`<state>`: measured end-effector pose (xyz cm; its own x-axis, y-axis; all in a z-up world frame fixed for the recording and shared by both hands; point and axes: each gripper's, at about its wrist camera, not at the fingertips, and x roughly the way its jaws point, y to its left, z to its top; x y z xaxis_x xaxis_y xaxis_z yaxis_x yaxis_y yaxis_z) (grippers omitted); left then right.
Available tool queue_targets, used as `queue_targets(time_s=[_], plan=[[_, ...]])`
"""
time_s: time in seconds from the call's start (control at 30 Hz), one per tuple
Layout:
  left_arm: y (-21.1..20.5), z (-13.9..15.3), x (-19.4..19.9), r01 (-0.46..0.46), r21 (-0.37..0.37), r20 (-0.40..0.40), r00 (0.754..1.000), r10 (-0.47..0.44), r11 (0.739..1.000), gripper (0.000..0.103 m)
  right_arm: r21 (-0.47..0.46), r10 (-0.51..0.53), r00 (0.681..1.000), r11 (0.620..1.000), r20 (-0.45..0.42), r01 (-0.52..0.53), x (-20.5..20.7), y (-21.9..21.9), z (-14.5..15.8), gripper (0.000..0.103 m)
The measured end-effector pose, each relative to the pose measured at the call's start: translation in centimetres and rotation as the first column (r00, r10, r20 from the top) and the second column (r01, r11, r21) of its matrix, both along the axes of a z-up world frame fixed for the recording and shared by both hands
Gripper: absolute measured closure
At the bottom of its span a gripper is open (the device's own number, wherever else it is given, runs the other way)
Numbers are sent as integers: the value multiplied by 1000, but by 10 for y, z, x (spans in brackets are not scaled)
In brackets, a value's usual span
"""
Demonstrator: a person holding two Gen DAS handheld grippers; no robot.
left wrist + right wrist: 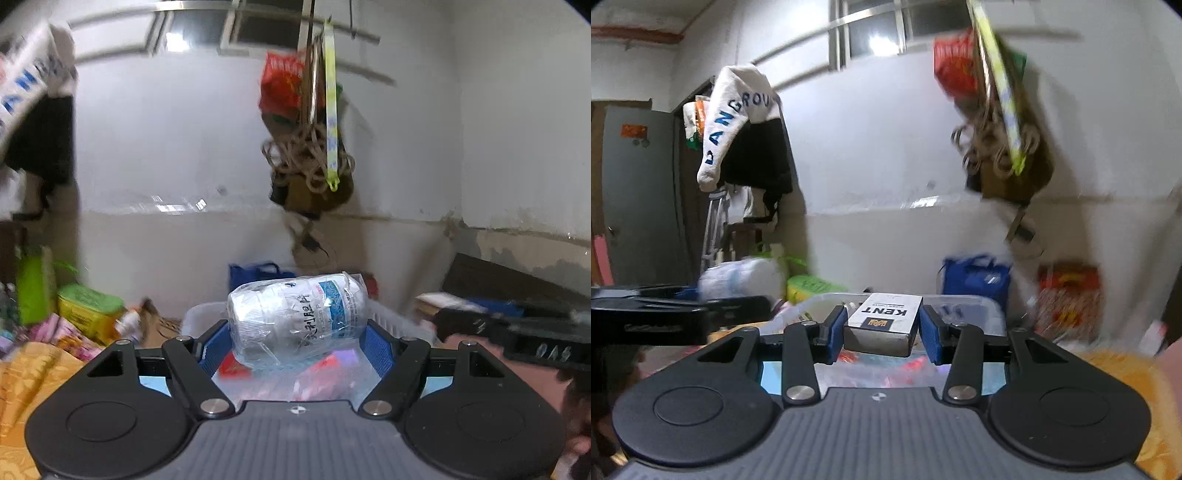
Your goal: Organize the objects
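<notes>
White pill bottle [297, 319] wrapped in loose clear plastic sits between the left gripper [297, 339] jaws, lying on its side, above the clear plastic bin [201, 314]; the blue pads look to be touching the wrap on both sides, so I read it as pinched, but grip is on crinkly film over a round body, so it could roll or slip out through the film if the wrist tilts. Right gripper [882, 330] has the KENT cigarette box [882, 321] between its jaws, also over the bin [960, 301]; small gaps show at both pads, so can't tell if it's clamped or just released, and if loose it drops wherever it is now. Both tools are close together over the same bin, left tool visible at the left of the right view, so collision risk. Frames are motion-blurred; fast swings make either slip likelier
</notes>
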<state>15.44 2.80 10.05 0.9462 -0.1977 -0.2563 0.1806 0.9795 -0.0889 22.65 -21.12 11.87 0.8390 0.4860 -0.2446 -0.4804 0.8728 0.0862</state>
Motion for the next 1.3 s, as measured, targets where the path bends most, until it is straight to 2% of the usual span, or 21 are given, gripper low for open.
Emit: queue_targets(time_s=[0.1, 0.2, 0.27, 0.3, 0.33, 0.4, 0.43, 0.5, 0.57, 0.63, 0.7, 0.77, 0.87, 0.93, 1.1, 1.3], plan=[[-4, 13, 57, 4, 25, -127, 992, 0, 1000, 25, -94, -19, 998, 996, -53, 14, 39, 21, -3, 57], [-2, 6, 92, -38, 19, -200, 979, 41, 999, 25, -181, -50, 996, 983, -73, 36, 66, 36, -13, 55], [0, 0, 106, -64, 3, -222, 973, 63, 998, 23, -200, -88, 994, 977, -61, 75, 71, 37, -16, 35], [3, -4, 112, -74, -2, -234, 970, 71, 997, 21, -195, -106, 993, 976, -45, 95, 70, 35, -17, 8], [6, -7, 114, -88, -13, -243, 967, 82, 996, 12, -184, -113, 993, 977, -23, 107, 66, 33, -17, 0], [14, -12, 109, -118, -26, -217, 970, 109, 993, 1, -153, -129, 991, 980, 24, 131, 52, 23, -17, 0], [18, -14, 101, -124, -26, -189, 975, 117, 992, 1, -129, -138, 990, 982, 28, 140, 44, 18, -16, 0], [26, -14, 82, -140, -42, -133, 982, 133, 989, 0, -21, -146, 989, 989, 21, 146, 23, -1, -23, 0], [31, -20, 56, -107, -68, -109, 989, 99, 992, 0, 83, -124, 992, 988, -35, 127, 8, -18, -38, 0], [34, -33, 36, -97, -78, -125, 988, 87, 992, 0, 137, -85, 990, 986, -114, 100, -6, -28, -66, 0], [35, -58, 23, -73, -98, -172, 984, 55, 993, 0, 118, -68, 979, 989, -191, 92, -8, -27, -95, 0], [34, -89, 23, -49, -132, -250, 968, 15, 990, 0, 42, -68, 960, 996, -271, 83, -1, -21, -120, 0], [28, -123, 28, -60, -132, -304, 953, 17, 989, 0, 40, -73, 947, 995, -313, 90, 4, -22, -139, 0], [25, -134, 32, -46, -140, -321, 947, -2, 989, 0, 38, -72, 946, 995, -316, 88, 7, -22, -141, 0], [17, -144, 31, -38, -141, -349, 937, -14, 989, 0, -59, -111, 947, 993, -303, 98, -2, -15, -149, 0], [2, -147, 33, -59, -74, -342, 939, 30, 996, 0, -143, -151, 961, 982, -231, 120, -19, 0, -153, 0]])
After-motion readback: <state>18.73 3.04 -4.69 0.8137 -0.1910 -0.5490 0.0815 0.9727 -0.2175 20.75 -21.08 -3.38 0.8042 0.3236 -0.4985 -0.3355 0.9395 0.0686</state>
